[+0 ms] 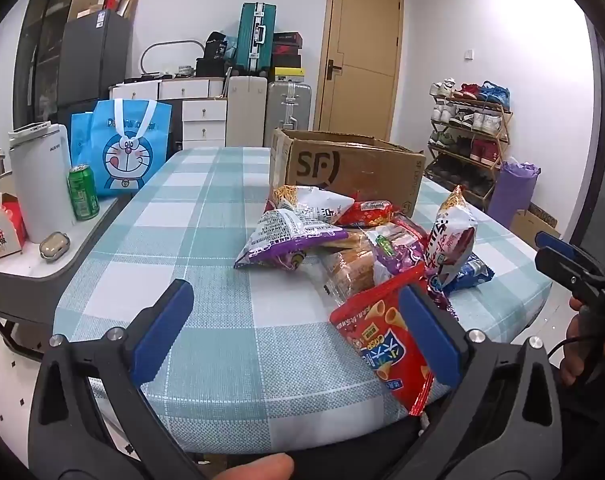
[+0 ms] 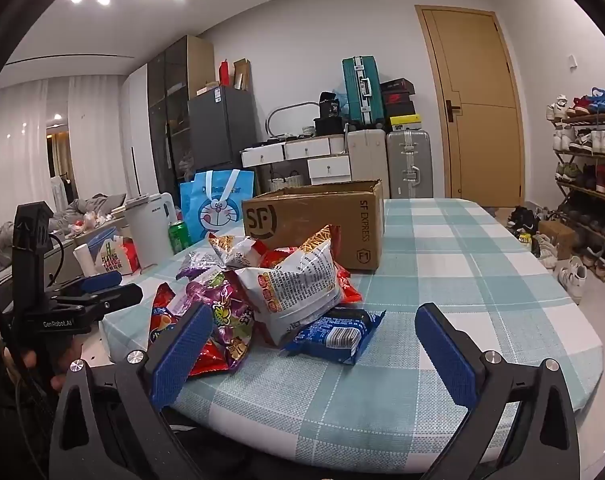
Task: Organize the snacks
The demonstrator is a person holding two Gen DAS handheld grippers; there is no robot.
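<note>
both claws wide apart, nothing between the pads. left gripper (image 1: 294,340) hangs at the near table edge, its right pad beside the red chip bag (image 1: 378,340) that overhangs the checked tablecloth (image 1: 206,216). right gripper (image 2: 314,356) hangs at the near edge too, blue cookie pack (image 2: 334,334) just ahead. snack pile (image 2: 262,284) sits mid-table, in front of the open cardboard box (image 2: 314,220), likely the target bin. bags look light, puffy, crinkly and slick; contents probably crush easily. best hold is likely the flat crimped seal or a corner, with a gentle squeeze. the white noodle-snack bag (image 2: 298,288) leans on others, so lifting neighbours could topple it. bread loaf (image 1: 350,272) is soft; hold it by the wrapper end.
</note>
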